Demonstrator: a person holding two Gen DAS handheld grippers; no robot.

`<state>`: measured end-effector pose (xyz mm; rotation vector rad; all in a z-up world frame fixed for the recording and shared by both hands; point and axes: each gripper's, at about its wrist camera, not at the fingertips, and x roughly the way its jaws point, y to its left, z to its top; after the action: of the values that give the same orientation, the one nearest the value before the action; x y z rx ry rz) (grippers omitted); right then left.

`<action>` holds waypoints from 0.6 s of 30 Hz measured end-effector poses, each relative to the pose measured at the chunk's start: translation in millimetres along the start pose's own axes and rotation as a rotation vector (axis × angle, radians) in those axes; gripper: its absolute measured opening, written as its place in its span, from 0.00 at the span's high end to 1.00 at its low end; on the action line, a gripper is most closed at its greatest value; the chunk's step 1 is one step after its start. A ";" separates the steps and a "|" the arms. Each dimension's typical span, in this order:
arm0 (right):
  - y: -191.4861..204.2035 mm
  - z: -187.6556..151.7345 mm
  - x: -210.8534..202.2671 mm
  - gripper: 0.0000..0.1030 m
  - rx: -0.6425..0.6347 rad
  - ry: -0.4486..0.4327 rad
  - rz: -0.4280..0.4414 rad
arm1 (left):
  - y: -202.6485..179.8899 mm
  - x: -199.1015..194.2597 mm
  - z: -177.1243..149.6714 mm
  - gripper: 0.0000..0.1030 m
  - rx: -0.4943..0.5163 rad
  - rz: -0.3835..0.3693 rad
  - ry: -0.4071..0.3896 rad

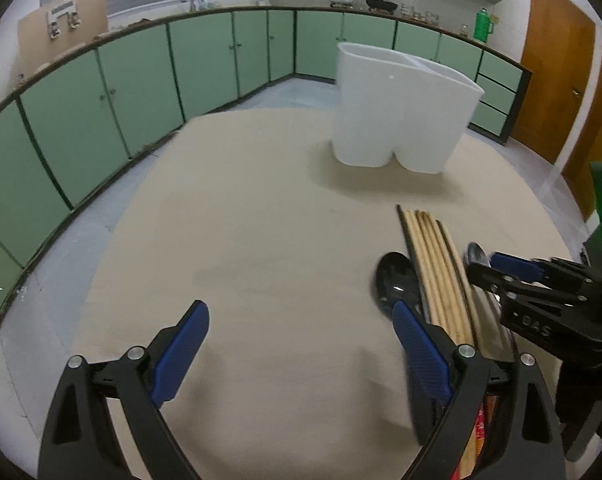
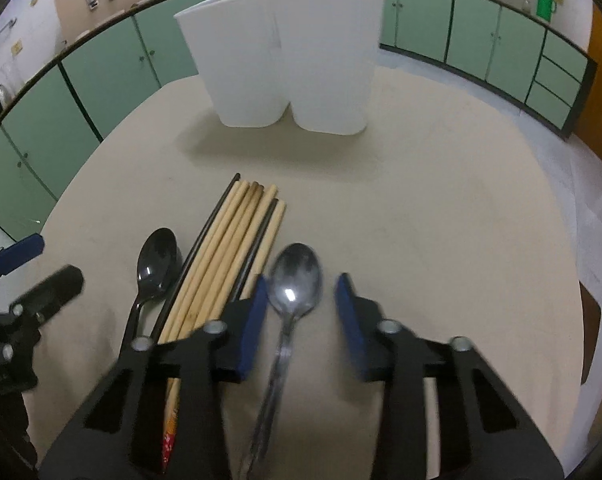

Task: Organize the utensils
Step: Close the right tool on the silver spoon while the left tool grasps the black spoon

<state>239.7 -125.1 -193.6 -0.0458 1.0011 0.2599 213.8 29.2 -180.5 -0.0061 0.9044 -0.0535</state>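
The right claw (image 2: 301, 292) points down at the bench (image 2: 441, 220) with its blue pads (image 2: 351, 312) set astride a silver spoon (image 2: 295, 276). The spoon lies bowl-up and pointing ahead, its handle running back under the claw between the two fingers. The pads stand at a narrow gap, a little to each side of the bowl, and a strip of bench shows between each pad and the spoon, so they do not press on it.

Just to the left of this claw lies a bundle of chopsticks (image 2: 229, 248), pale wooden ones with a couple of dark ones among them, tips pointing ahead. Their near ends pass under the claw's left finger. Beyond them to the left lies a black spoon (image 2: 157, 260), bowl ahead, just beside the bundle.

Straight ahead of the right claw, well apart from the utensils, a white holder (image 2: 285, 60) with two rounded compartments stands upright on the bench.

The left claw (image 1: 301, 328) hangs above the bench with its fingers spread wide and only bare bench between them. Its right pad (image 1: 417, 344) sits over the neck of the black spoon (image 1: 397, 280), whose bowl shows just ahead of it. The chopsticks (image 1: 437, 264) lie just to the right of that pad. Further right the other claw (image 1: 497, 264) comes in from the side, over the silver spoon (image 1: 477, 254). The white holder (image 1: 397, 120) stands ahead and to the right.

Green cabinets (image 1: 133, 84) line the walls behind the bench.
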 end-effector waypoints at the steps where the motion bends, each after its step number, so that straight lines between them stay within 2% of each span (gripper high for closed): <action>1: 0.6 0.0 0.0 0.74 -0.005 -0.002 -0.001 | -4.6 2.4 0.1 0.12 0.006 -0.012 0.005; 7: -1.7 -3.5 -4.1 0.74 -0.015 -0.013 0.004 | -23.0 12.9 -2.9 0.12 0.061 -0.022 0.030; 18: -3.2 -3.2 -4.7 0.74 -0.004 -0.020 0.007 | -28.4 37.4 -8.8 0.10 0.102 -0.002 0.076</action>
<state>235.4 -129.6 -191.6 -0.0434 0.9814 0.2689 228.7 -0.8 -214.6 0.0908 0.9763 -0.1023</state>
